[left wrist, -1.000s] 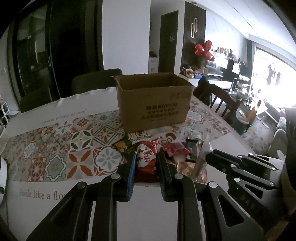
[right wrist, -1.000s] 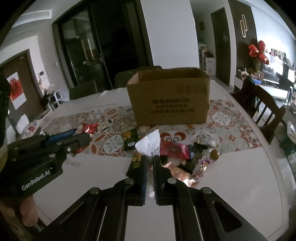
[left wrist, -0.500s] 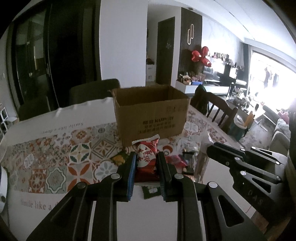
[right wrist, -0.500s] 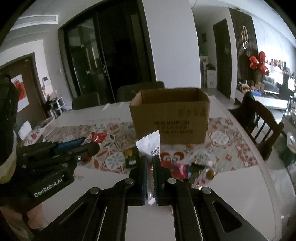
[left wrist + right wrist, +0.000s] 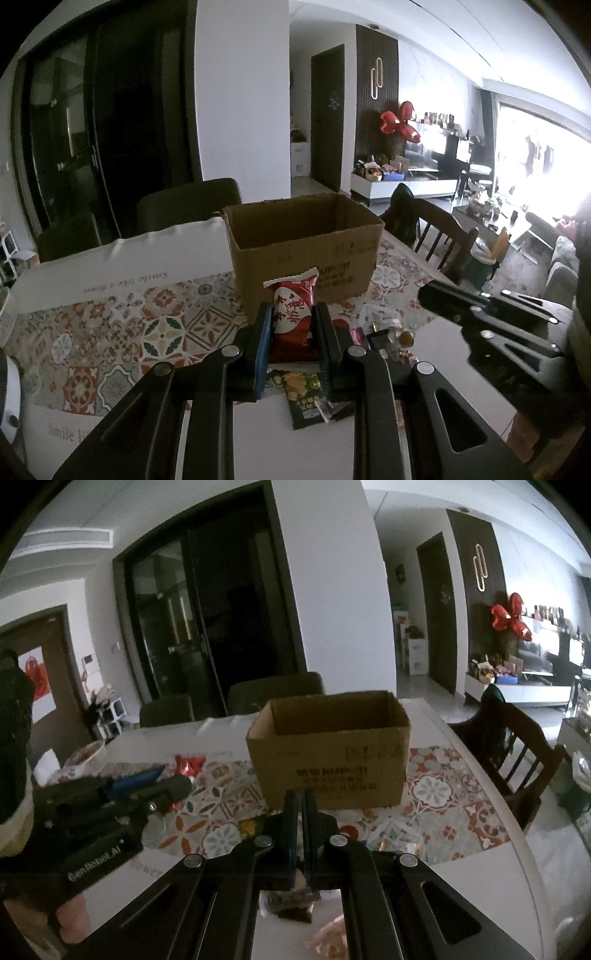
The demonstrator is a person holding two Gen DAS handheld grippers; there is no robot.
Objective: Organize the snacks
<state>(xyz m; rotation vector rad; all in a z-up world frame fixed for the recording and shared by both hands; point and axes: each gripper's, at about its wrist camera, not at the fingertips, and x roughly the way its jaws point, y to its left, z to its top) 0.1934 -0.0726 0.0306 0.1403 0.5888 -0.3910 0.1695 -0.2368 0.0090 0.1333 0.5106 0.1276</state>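
An open brown cardboard box (image 5: 303, 251) stands on the patterned tablecloth; it also shows in the right wrist view (image 5: 328, 749). My left gripper (image 5: 293, 325) is shut on a red snack packet (image 5: 293, 314) and holds it above the table, in front of the box. My right gripper (image 5: 300, 808) is shut on a thin white snack packet (image 5: 300, 877) seen edge-on, mostly hidden between the fingers. Several loose snacks (image 5: 384, 336) lie on the table below, with a green packet (image 5: 304, 397) nearest.
The patterned tablecloth (image 5: 122, 332) covers the round white table (image 5: 480, 886). A wooden chair (image 5: 517, 746) stands at the right, dark chairs (image 5: 277, 690) behind the box. A white bowl (image 5: 86, 755) sits far left. The left gripper's body (image 5: 92, 812) is at left.
Both grippers have risen with their packets and moved toward the box. The white packet has turned edge-on, so its top no longer shows above the right fingers.
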